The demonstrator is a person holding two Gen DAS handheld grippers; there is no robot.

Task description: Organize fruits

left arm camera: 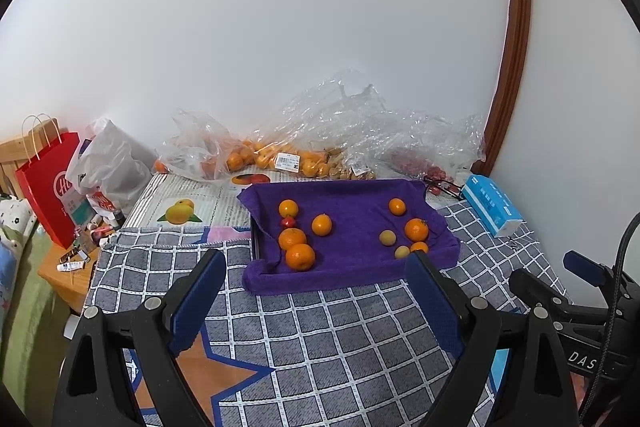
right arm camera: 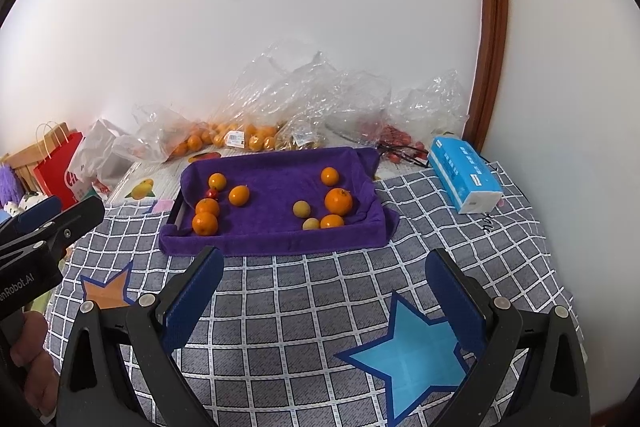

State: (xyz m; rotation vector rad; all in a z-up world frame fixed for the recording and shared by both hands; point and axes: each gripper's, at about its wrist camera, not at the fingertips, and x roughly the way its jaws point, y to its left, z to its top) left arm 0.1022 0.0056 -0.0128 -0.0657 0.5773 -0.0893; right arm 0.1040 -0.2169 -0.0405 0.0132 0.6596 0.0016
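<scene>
A: Where are the fruits at this moment?

B: They lie on a purple towel (right arm camera: 276, 227) which is draped over a tray (right arm camera: 177, 214); the tray stands on a grey checked cloth (right arm camera: 304, 311) with star patterns. On the left side of the towel there is a group of four oranges (right arm camera: 205, 223) with one small red fruit (right arm camera: 211, 193) between them. On the right side there are three more oranges, the biggest one (right arm camera: 338, 201) in the middle, and two small yellow fruits (right arm camera: 301, 208) just beside it.

A: And the grippers, do they hold something?

B: No. The left gripper (left arm camera: 312, 267) has its two blue pads wide apart, and nothing is between them. It hangs over the checked cloth, near the front edge of the towel. The right gripper (right arm camera: 324, 267) also has its fingers spread apart and empty, above the cloth, in front of the tray. Neither one touches a fruit.

A: What is behind the tray?

B: Along the white wall there are clear plastic bags (left arm camera: 360, 123). One contains many oranges (left arm camera: 280, 159) and has a price label; another, more to the right, contains small red fruits (left arm camera: 416, 165). A blue tissue pack (right arm camera: 464, 175) lies to the right of the tray, on the cloth. At the far left stands a red paper bag (left arm camera: 52, 183).

A: Is a person visible?

B: Only a hand (right arm camera: 30, 359) at the left edge of the right wrist view, holding the left gripper's handle.
</scene>
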